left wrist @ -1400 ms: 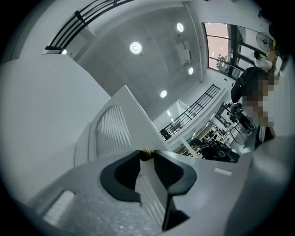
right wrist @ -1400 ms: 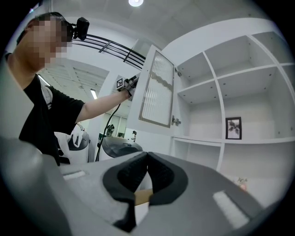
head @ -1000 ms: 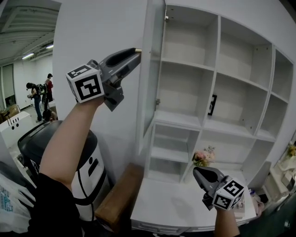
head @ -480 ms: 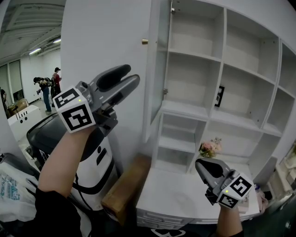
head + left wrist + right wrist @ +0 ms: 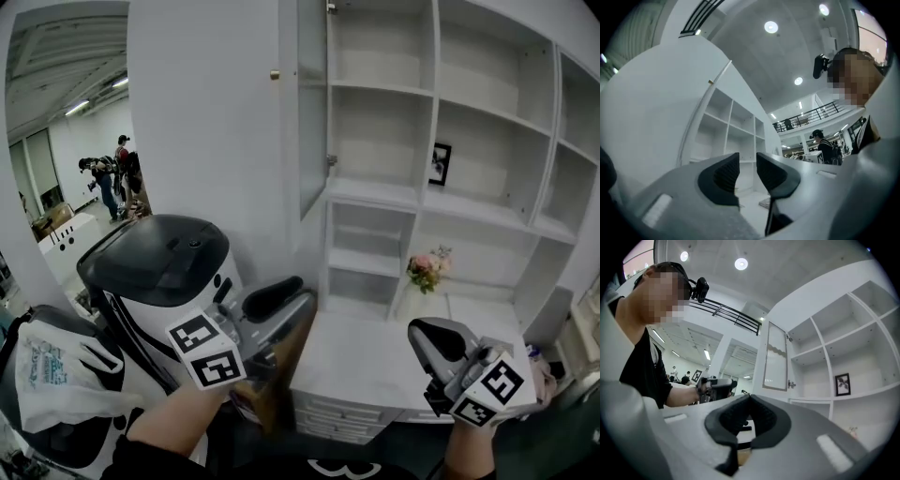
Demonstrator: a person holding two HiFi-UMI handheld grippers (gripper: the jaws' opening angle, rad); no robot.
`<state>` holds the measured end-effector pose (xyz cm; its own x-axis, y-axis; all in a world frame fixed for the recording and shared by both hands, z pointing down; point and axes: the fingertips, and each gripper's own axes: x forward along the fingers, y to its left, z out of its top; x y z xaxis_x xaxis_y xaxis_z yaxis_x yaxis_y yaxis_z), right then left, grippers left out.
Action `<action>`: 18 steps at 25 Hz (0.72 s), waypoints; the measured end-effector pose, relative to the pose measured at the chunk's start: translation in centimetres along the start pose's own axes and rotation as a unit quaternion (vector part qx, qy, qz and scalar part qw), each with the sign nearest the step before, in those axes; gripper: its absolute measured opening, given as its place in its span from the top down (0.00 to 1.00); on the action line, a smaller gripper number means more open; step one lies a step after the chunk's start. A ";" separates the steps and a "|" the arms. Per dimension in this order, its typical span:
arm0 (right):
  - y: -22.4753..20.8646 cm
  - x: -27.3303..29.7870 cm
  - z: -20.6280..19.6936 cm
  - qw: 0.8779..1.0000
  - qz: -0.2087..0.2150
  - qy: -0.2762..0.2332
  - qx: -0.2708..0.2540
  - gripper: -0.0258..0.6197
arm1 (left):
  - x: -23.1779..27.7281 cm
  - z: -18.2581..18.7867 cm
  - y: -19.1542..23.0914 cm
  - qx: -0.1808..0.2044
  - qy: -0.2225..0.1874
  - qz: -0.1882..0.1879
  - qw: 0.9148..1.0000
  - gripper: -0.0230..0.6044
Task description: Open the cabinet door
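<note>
The white cabinet door (image 5: 211,141) stands swung wide open to the left, its small brass knob (image 5: 275,74) near its top edge. Behind it the white shelves (image 5: 375,141) are exposed. My left gripper (image 5: 292,292) hangs low, well below the knob, beside the counter's left end. Its jaws are closing with a gap still between them and nothing in it, as the left gripper view shows (image 5: 747,168). My right gripper (image 5: 433,339) hovers over the counter at the lower right, shut and empty (image 5: 747,401). In the right gripper view the door (image 5: 776,357) is seen edge-on.
A black-and-white machine (image 5: 159,272) stands left of the cabinet, a wooden board (image 5: 292,352) leaning by it. A white counter with drawers (image 5: 361,375) juts out below the shelves. Pink flowers (image 5: 427,269) and a framed picture (image 5: 439,164) sit on shelves. People (image 5: 108,178) stand far left.
My left gripper came off the door's knob and dropped from knob height to low beside the counter. Its jaws spread, then narrowed. My right gripper shifted slightly sideways.
</note>
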<state>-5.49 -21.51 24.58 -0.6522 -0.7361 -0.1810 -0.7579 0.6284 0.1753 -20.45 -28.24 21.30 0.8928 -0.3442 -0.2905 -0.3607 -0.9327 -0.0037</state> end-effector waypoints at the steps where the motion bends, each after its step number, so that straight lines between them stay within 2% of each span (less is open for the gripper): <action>1: 0.4 -0.8 -0.4 1.000 -0.005 0.000 0.008 0.96 | -0.1 -1.6 -1.3 -0.015 0.010 -0.003 1.000 0.81; 5: 2.5 -4.2 -3.0 0.998 -0.027 0.004 0.057 0.96 | -0.2 -7.5 -6.4 -0.036 0.054 -0.014 0.998 0.86; 8: 4.5 -6.3 -4.8 0.996 -0.036 0.016 0.085 0.96 | -0.4 -10.2 -10.3 -0.088 0.066 -0.036 0.993 0.91; 10: 5.7 -7.5 -5.9 0.994 -0.041 0.024 0.095 0.96 | -0.5 -11.4 -12.5 -0.101 0.070 -0.048 0.991 0.92; 16: 9.5 -10.5 -7.8 0.994 -0.039 0.026 0.103 0.96 | -2.5 -13.7 -17.5 -0.020 0.098 -0.060 0.993 0.95; 18: 11.0 -11.2 -8.6 0.994 -0.033 0.028 0.100 0.96 | -3.7 -14.0 -18.5 -0.017 0.100 -0.061 0.993 0.95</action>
<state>-6.36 -8.54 36.85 -0.6035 -0.7867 -0.1303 -0.7905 0.6116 -0.0313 -13.31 -11.21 35.85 0.9663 -0.2391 -0.0948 -0.2397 -0.9708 0.0056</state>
